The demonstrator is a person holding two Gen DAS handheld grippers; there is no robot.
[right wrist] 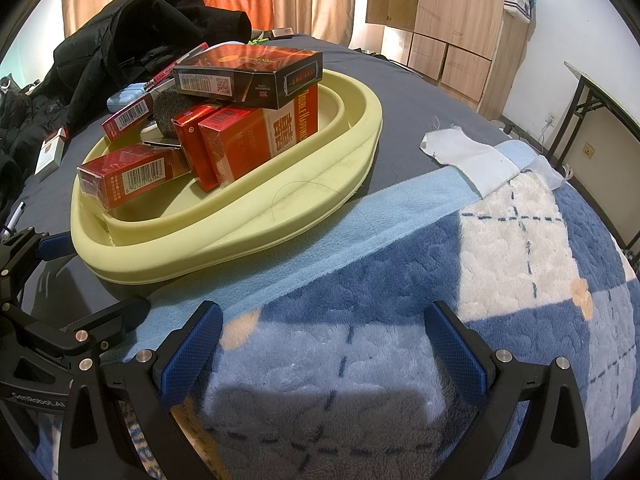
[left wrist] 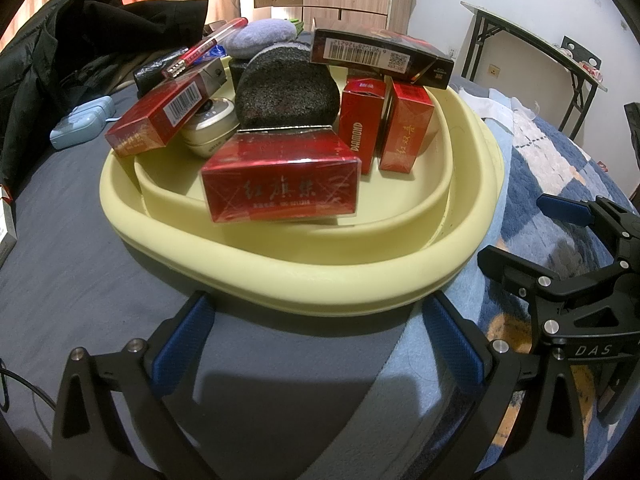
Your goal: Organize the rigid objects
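Straight ahead of the left fingers [left wrist: 188, 344], just beyond their tips, a pale yellow basin [left wrist: 320, 280] sits on the bed, heaped with rigid things. Nearest the fingers a red box [left wrist: 280, 184] lies flat across the inner rim. Behind it two red packs [left wrist: 362, 128] stand upright, a black pack [left wrist: 380, 58] lying across their tops. A dark rounded sponge [left wrist: 286, 92] stands at the centre; left of it a red pack [left wrist: 156, 120] tilts over a cream jar [left wrist: 210, 124].

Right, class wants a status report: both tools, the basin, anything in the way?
Left tool open, empty, at the rim of the yellow basin. Right tool open, empty, over the blanket. Basin piled with red boxes. Nothing blocking.
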